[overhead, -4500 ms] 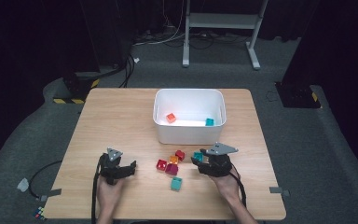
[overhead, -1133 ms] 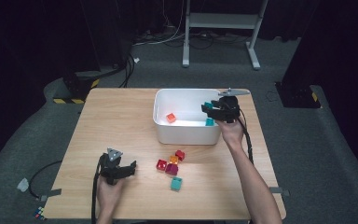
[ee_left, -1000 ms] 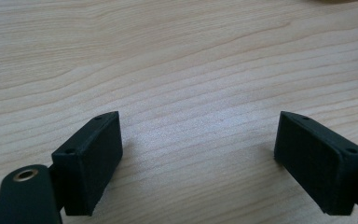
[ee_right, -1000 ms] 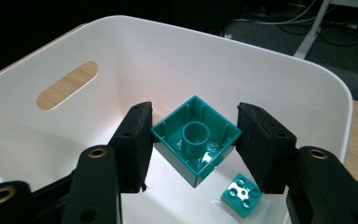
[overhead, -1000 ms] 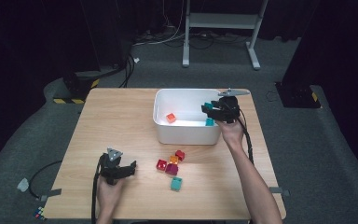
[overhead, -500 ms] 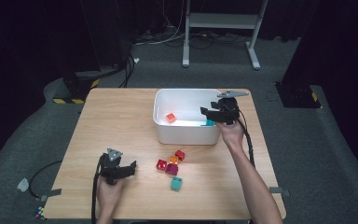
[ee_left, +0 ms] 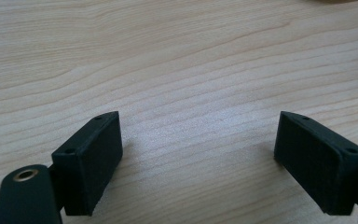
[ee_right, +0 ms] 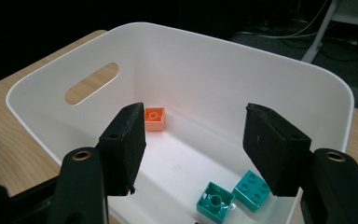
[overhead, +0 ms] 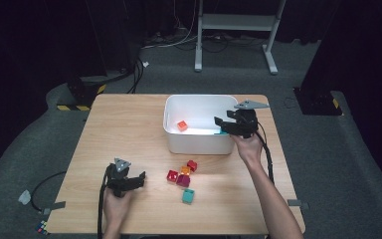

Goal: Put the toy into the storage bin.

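Observation:
A white bin (overhead: 199, 142) stands at the table's far middle. My right gripper (overhead: 221, 124) hangs over its right end, open; its jaws have just been opening and nothing is between them. In the right gripper view (ee_right: 193, 144) an orange brick (ee_right: 154, 119) lies on the bin floor beyond the jaws, and two teal bricks (ee_right: 214, 200) (ee_right: 252, 189) lie just below them. The orange brick (overhead: 181, 125) also sits in the bin in the high view. My left gripper (overhead: 138, 180) rests open on the bare wood (ee_left: 177, 60) near the front left, with nothing between its pads (ee_left: 93, 158).
In front of the bin lie several loose bricks: two red ones (overhead: 172, 175) (overhead: 192, 165), an orange one (overhead: 185, 170), a magenta one (overhead: 182, 180) and a teal one (overhead: 188, 195). The bin wall (ee_right: 223, 79) has a slot handle. Cables trail from both grippers.
Since the earliest frame my right gripper has gone from the loose bricks up to the bin's right end. Over the last second it has hardly shifted. The left gripper has stayed put.

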`<state>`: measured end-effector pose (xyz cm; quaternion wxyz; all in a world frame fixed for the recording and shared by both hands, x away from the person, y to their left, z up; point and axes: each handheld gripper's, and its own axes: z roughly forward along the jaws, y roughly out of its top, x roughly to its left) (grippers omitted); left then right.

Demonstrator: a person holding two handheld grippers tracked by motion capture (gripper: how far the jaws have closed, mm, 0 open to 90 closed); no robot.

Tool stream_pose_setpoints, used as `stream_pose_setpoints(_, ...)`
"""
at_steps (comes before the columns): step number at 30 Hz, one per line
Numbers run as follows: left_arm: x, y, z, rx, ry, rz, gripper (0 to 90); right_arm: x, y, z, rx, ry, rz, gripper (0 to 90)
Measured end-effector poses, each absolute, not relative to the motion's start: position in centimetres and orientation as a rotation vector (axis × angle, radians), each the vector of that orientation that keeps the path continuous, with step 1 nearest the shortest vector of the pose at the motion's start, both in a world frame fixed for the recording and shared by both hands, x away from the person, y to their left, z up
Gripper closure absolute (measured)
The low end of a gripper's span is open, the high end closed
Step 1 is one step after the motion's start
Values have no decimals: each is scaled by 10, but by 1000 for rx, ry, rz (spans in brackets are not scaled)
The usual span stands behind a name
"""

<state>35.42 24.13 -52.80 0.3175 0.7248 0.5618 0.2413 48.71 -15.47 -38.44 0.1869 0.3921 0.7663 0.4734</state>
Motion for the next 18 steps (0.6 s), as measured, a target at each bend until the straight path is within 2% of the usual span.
stream_pose_setpoints(5,354,241,-528,1909,1478,636,153,476,-158,-383,1077,2135,1376,395)
stream_pose_setpoints(18,354,241,-528,1908,1478,636,153,446,-167,-393,1077,2140,1436,329)
